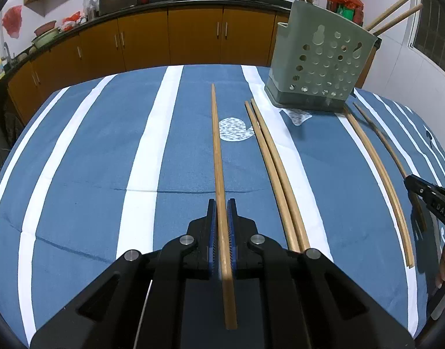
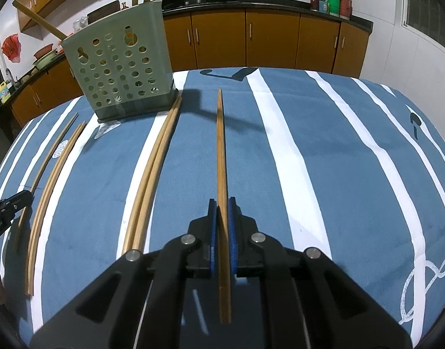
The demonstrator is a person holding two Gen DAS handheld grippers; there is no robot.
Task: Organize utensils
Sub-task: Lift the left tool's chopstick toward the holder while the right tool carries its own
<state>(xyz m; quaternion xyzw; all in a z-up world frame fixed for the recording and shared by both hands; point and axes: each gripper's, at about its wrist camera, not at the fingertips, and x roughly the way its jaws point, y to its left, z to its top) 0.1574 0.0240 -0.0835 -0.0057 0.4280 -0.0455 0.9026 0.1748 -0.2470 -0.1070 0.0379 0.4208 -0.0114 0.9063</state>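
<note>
1. Left tongs (image 1: 221,203), bottom centre of the left wrist view, clamped narrow on a single chopstick (image 1: 216,145) running straight up the frame over the blue striped cloth (image 1: 91,160).
2. Right tongs (image 2: 221,203), bottom centre of the right wrist view, likewise pinched on one chopstick (image 2: 221,145), tip aimed at the upper middle.
3. Green perforated holder (image 1: 321,61) standing at upper right of the left view and upper left of the right view, with a few sticks already poking out of its top.
4. More chopsticks left on the surface: a pair (image 1: 276,174) right of centre in the left view, another pair (image 2: 152,174) beside the holder's base in the right view.
5. Likely risks: both grips sitting near the butt end, so a long lever and a possible swivel or slip on lifting; two sticks heading for one narrow opening, so possible crossing, or a nudge tipping the light holder.
</note>
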